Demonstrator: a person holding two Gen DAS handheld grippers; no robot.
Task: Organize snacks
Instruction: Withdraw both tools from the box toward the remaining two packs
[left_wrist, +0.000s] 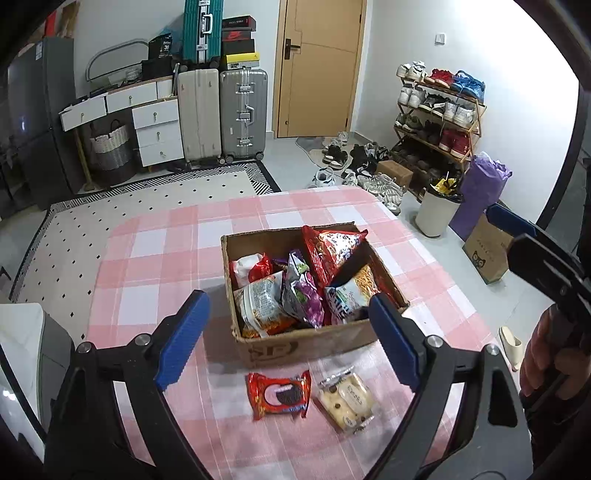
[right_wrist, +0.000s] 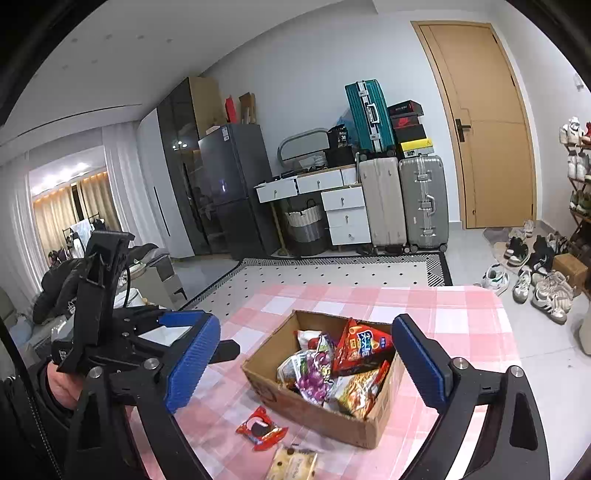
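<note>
An open cardboard box (left_wrist: 306, 343) (right_wrist: 321, 413) stands on the pink checked table and holds several snack bags, among them a red chip bag (left_wrist: 332, 251) (right_wrist: 364, 347) and a purple bag (left_wrist: 304, 295) (right_wrist: 314, 380). In front of the box lie a red cookie pack (left_wrist: 279, 395) (right_wrist: 261, 430) and a clear-wrapped pastry (left_wrist: 347, 400) (right_wrist: 293, 463). My left gripper (left_wrist: 288, 339) is open and empty, above the table in front of the box. My right gripper (right_wrist: 314, 365) is open and empty, raised to the right of the box; it shows in the left wrist view (left_wrist: 517, 236).
The pink checked tablecloth (left_wrist: 155, 258) (right_wrist: 461, 306) covers the table. Beyond it are a patterned rug (left_wrist: 110, 210), suitcases (left_wrist: 243, 110), white drawers (left_wrist: 155, 125), a shoe rack (left_wrist: 439, 110), loose shoes and a white bin (left_wrist: 436, 214) on the floor.
</note>
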